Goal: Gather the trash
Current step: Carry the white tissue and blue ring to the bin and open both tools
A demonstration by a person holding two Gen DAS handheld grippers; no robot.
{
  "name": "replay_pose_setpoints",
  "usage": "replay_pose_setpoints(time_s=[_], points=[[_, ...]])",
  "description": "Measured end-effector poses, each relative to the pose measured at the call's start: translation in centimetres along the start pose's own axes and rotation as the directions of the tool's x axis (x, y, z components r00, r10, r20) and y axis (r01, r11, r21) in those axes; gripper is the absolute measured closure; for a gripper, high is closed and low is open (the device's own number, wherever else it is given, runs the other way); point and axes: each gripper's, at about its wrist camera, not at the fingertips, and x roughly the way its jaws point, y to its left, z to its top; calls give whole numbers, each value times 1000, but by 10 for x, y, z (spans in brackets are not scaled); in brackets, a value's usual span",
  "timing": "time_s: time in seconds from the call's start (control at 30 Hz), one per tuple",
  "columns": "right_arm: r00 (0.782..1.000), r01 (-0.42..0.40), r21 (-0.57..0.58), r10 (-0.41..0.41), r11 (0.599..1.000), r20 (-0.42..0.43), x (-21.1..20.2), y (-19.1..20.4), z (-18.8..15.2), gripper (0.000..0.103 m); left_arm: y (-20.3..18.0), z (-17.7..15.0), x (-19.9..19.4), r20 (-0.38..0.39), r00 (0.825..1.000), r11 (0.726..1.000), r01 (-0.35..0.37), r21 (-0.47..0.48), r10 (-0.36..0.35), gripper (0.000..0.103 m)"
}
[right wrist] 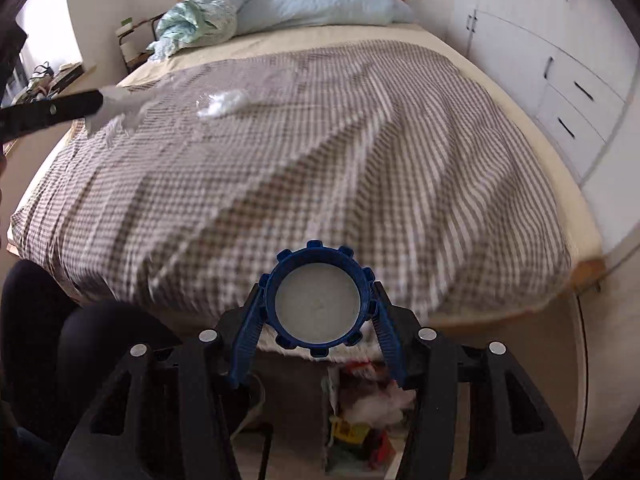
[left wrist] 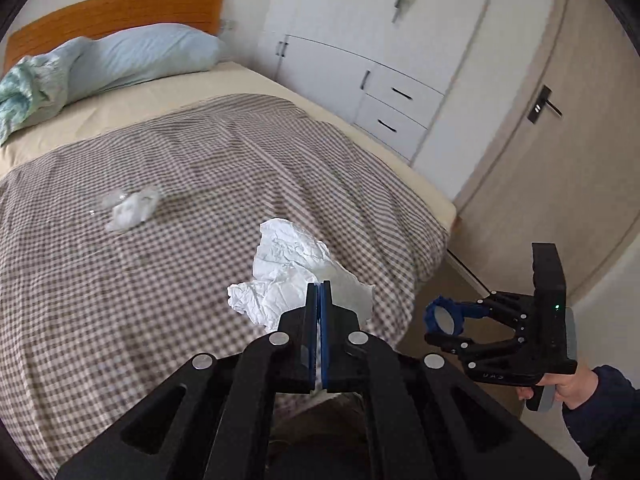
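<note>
Your left gripper [left wrist: 319, 286] has its jaws pressed together on a crumpled white paper tissue [left wrist: 288, 268], which hangs out past the blue pads above the checked brown-and-white bedspread [left wrist: 168, 280]. Your right gripper [right wrist: 318, 294] has its jaws spread partway and pinching a blue ribbed plastic lid with a pale disc in its middle [right wrist: 318, 300]; the two blue fingers [right wrist: 246, 344] press on the rim from either side.

More trash lies near the middle of the bedspread: a small crumpled clear-and-white wrapper [left wrist: 130, 208], well apart from both grippers. It is blurred, so what it is made of is hard to tell.

The foot edge of the bed runs just under both tools, with the bedspread draping over it. On the right side, a strip of bare floor separates the beige mattress edge [left wrist: 424, 184] from the white wardrobe with drawers [left wrist: 384, 92] and the beige door [left wrist: 568, 128].

The left wrist view alone shows your right hand [left wrist: 568, 388] on the tool's handle, off the corner of the bed. The right wrist view alone shows a bin of mixed rubbish [right wrist: 360, 428] on the floor below the lid, a dark-clad leg [right wrist: 60, 340] at the left, and a cluttered bedside stand [right wrist: 132, 44] by the light blue pillow [right wrist: 320, 4].
</note>
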Motion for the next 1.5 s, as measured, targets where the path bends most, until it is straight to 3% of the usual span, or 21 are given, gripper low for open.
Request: replay_pose_setpoints(time_s=[0.07, 0.2, 0.43, 0.53, 0.67, 0.73, 0.93, 1.1, 1.27, 1.37, 1.5], points=[[999, 30, 22, -29, 999, -27, 1, -14, -34, 51, -30, -5, 14, -32, 999, 999, 29, 39, -28, 103], [995, 18, 122, -6, 992, -100, 20, -39, -99, 51, -73, -19, 46, -106, 992, 994, 75, 73, -67, 103], [971, 73, 254, -10, 964, -239, 75, -65, -194, 51, -129, -50, 118, -273, 959, 985, 112, 128, -74, 103], [958, 78, 276, 4, 958, -286, 104, -66, -214, 51, -141, -61, 143, -326, 943, 982, 119, 144, -66, 103], [937, 124, 237, -36, 964, -346, 142, -64, -227, 51, -153, -76, 171, -385, 921, 982, 122, 148, -56, 103], [924, 149, 202, -64, 968, -376, 159, -64, -234, 42, -160, -83, 182, -409, 911, 981, 122, 153, -50, 103], [934, 171, 180, -101, 969, -343, 153, -74, -245, 42, -169, -103, 211, -477, 878, 979, 125, 163, -33, 103], [971, 129, 320, -55, 939, -232, 102, -104, -239, 42, -174, -120, 239, -553, 833, 978, 131, 163, -19, 103], [978, 145, 405, -68, 903, -197, 73, -130, -238, 38, -190, -131, 261, -616, 787, 970, 170, 174, -27, 103], [981, 147, 437, -75, 887, -179, 65, -141, -239, 38, -200, -145, 279, -671, 742, 965, 182, 190, -8, 103], [982, 150, 462, -76, 874, -175, 64, -149, -240, 38, -203, -157, 311, -720, 694, 970, 171, 170, 4, 103]])
